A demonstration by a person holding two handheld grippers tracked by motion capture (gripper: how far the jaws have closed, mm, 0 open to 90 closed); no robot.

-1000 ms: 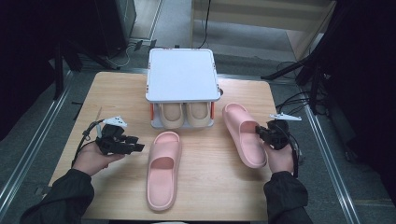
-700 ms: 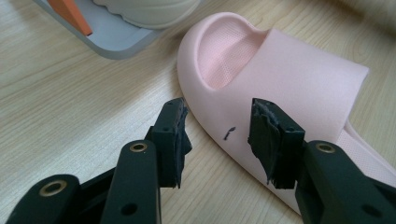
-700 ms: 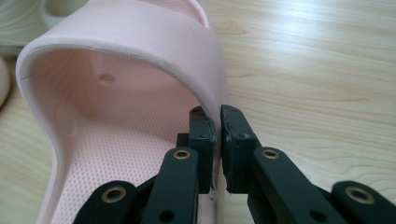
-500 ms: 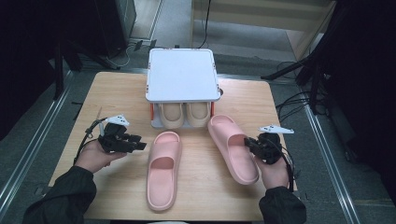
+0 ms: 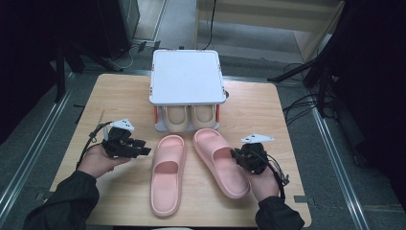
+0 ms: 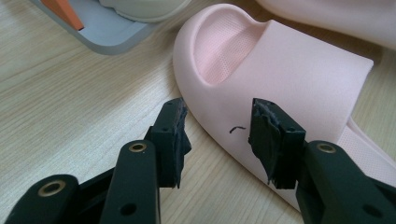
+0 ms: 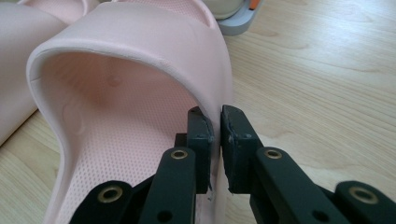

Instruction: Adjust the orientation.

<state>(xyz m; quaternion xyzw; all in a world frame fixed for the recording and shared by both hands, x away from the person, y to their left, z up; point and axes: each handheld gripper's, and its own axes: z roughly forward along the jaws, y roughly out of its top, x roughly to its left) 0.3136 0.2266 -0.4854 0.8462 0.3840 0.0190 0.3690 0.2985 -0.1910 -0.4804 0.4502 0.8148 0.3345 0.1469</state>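
Two pink slippers lie on the wooden table (image 5: 268, 105), toes toward a small rack. My right gripper (image 5: 235, 156) is shut on the outer edge of the right slipper's (image 5: 218, 158) strap. In the right gripper view the pads (image 7: 201, 133) pinch that thin strap wall of the right slipper (image 7: 140, 70). My left gripper (image 5: 145, 151) stands open beside the left slipper (image 5: 167, 177), at its strap. In the left gripper view its jaws, centred at my left gripper (image 6: 217, 135), are spread in front of the left slipper's (image 6: 280, 70) side, with nothing pressed between them.
A white-topped rack (image 5: 186, 76) stands at the back middle, with a beige pair (image 5: 184, 117) on its lower shelf, just beyond the pink toes. Bare wood lies to the left and right of the slippers. Dark floor and cables surround the table.
The right gripper has slid the right slipper leftward until it lies close beside the left one. The left hand and left slipper have stayed put.
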